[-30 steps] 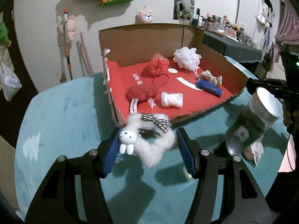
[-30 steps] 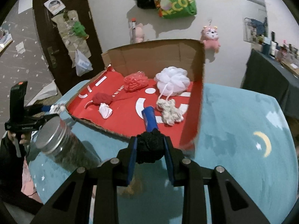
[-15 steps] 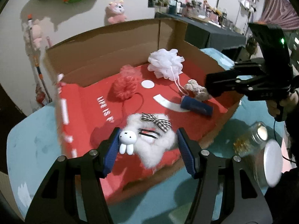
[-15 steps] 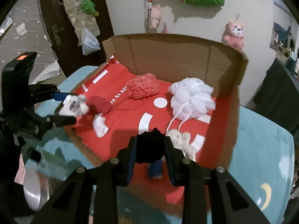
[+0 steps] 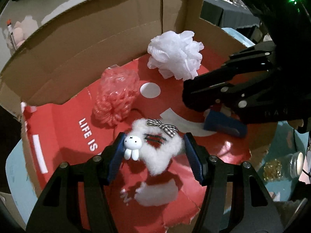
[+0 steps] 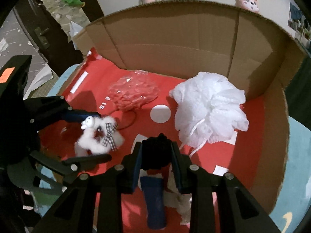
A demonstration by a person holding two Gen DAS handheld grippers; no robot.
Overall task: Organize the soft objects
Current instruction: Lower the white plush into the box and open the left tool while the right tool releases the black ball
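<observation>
**Two soft loads held over the red-lined box**

The left gripper is clamped on a white fluffy scrunchie, its blue ribbed pads pressing the fur from both sides. It hangs above the red floor of the cardboard box, toward the 6 o'clock edge in the left wrist view. The scrunchie looks very light and wholly compliant: the fur squashes and a lobe droops below the pads. A hard white bunny charm, a gingham bow and a dark hair clip ride on it. Those trims are the stiff, snag-prone parts, so the plush ring itself is the better place to pinch.

The right gripper is closed on a black knitted ball, which bulges between the pads; it reads as soft, springy and unlikely to slip. It sits over the box floor near 6 o'clock in the right wrist view.

Already lying in the box: a white mesh bath pouf with a cord at 2 o'clock, frilly and airy; a pink item in crinkly clear wrap at 11 o'clock, likely slick; a navy blue roll below the right gripper. A glass jar with a metal lid stands outside at 4 o'clock in the left view.
</observation>
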